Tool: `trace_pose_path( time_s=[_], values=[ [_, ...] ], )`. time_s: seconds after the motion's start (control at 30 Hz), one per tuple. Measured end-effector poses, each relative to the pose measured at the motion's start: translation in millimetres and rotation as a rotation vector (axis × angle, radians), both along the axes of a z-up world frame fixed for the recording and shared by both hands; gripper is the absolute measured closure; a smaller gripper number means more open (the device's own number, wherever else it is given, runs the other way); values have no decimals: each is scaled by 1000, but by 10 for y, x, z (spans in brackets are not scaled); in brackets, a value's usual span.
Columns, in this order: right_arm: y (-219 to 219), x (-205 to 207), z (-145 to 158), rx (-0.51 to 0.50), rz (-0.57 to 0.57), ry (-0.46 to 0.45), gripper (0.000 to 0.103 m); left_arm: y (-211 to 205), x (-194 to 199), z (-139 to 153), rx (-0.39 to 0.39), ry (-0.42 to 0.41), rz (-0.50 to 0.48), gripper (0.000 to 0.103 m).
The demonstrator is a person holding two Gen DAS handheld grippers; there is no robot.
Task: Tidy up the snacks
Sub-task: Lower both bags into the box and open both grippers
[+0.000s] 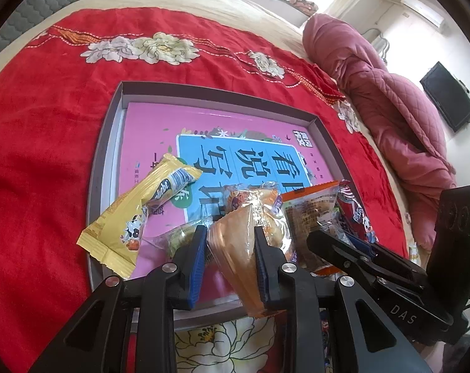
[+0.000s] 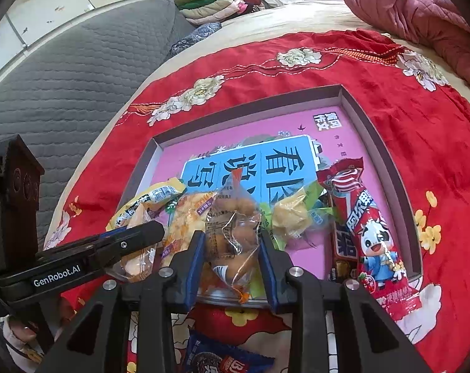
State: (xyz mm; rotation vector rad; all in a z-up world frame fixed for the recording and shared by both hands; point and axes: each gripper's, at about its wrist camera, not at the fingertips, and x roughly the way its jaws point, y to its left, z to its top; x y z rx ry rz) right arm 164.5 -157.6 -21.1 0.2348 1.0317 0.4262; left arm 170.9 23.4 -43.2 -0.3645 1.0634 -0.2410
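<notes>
A shallow grey tray (image 1: 109, 143) lies on the red bedspread with a pink book (image 1: 147, 130) as its floor and snack packets heaped at its near end. My left gripper (image 1: 228, 239) is shut on a clear packet of brown pastry (image 1: 235, 248), held at the tray's near edge. My right gripper (image 2: 231, 242) is shut on a clear, orange-edged packet of small buns (image 2: 231, 230) right beside it. Each gripper shows in the other's view: right gripper (image 1: 315, 239), left gripper (image 2: 155, 230). A yellow cow-print packet (image 1: 126, 220) overhangs the tray's left rim. A long red cow-print packet (image 2: 368, 236) lies along the right side.
A green-wrapped yellow cake (image 2: 290, 217) and a purple-labelled packet (image 2: 188, 214) lie among the pile. A blue packet (image 2: 222, 360) lies on the spread outside the tray's near edge. A pink quilt (image 1: 390, 99) is bunched at the right, grey padding (image 2: 63, 71) at the left.
</notes>
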Motion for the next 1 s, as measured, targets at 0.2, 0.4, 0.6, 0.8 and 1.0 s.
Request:
trace_pose_path(
  time_s=[0.2,0.4,0.6,0.8,1.0],
  values=[
    [-30,-14,14,2,-9,5,69,-1,0,2,0,1,0,72],
    [-58,-22,31,-6,-22,5,68,-4,-5,-3,13,0,-1,70],
    [-122,-33,52,-9,-43,3,67,-8,-4,1,14,1,-4,62],
    [-149,-43,96,-7,-45,-7,66,-14,-21,22,25,3,0,61],
    [-134,-63,148,-8,-33,-18,66,25,-22,32,38,-2,10,60]
  ],
)
